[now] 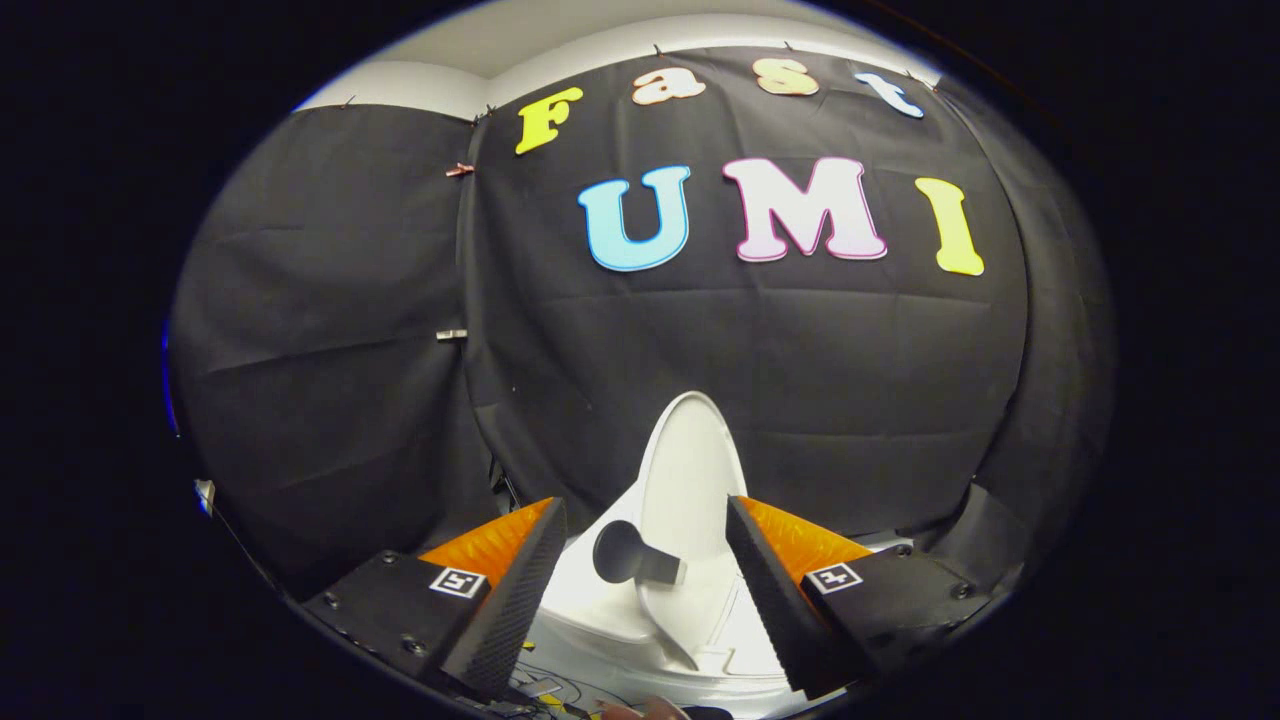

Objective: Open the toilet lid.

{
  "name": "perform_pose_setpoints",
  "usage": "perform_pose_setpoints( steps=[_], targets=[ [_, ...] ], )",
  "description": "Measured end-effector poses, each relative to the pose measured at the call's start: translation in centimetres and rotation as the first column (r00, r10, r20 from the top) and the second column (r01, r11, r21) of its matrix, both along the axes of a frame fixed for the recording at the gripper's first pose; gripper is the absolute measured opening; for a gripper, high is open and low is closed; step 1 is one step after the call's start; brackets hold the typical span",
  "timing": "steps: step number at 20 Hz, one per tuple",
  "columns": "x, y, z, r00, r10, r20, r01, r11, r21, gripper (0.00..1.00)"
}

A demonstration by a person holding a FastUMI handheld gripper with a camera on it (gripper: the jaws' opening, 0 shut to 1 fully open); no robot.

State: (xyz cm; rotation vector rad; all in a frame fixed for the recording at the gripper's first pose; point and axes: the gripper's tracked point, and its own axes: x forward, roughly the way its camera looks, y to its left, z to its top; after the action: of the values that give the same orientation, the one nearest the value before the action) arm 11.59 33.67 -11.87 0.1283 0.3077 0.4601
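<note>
A white toilet (590,610) sits low, just ahead of my fingers and between them. Its white lid (692,470) stands raised and close to upright, leaning toward the black cloth wall behind it. A dark round handle (628,553) sticks out from the lid's lower part. My gripper (645,505) is open, its two fingers spread wide on either side of the lid and handle, touching neither. Nothing is held between them.
The black cloth wall (800,380) hangs close behind the toilet and wraps round on both sides. A few cables (545,690) lie on the floor below my left finger.
</note>
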Motion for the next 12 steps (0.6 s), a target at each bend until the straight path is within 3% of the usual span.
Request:
perform_pose_setpoints(
  steps=[7, 12],
  targets=[
    [-2.3, -6.3, 7.1, 0.99, -0.061, 0.131, 0.057, 0.998, 0.032, 0.99],
    [-4.1, -13.1, 11.1, 0.96, -0.156, 0.234, 0.155, 0.988, 0.025, 0.99]
  ],
)
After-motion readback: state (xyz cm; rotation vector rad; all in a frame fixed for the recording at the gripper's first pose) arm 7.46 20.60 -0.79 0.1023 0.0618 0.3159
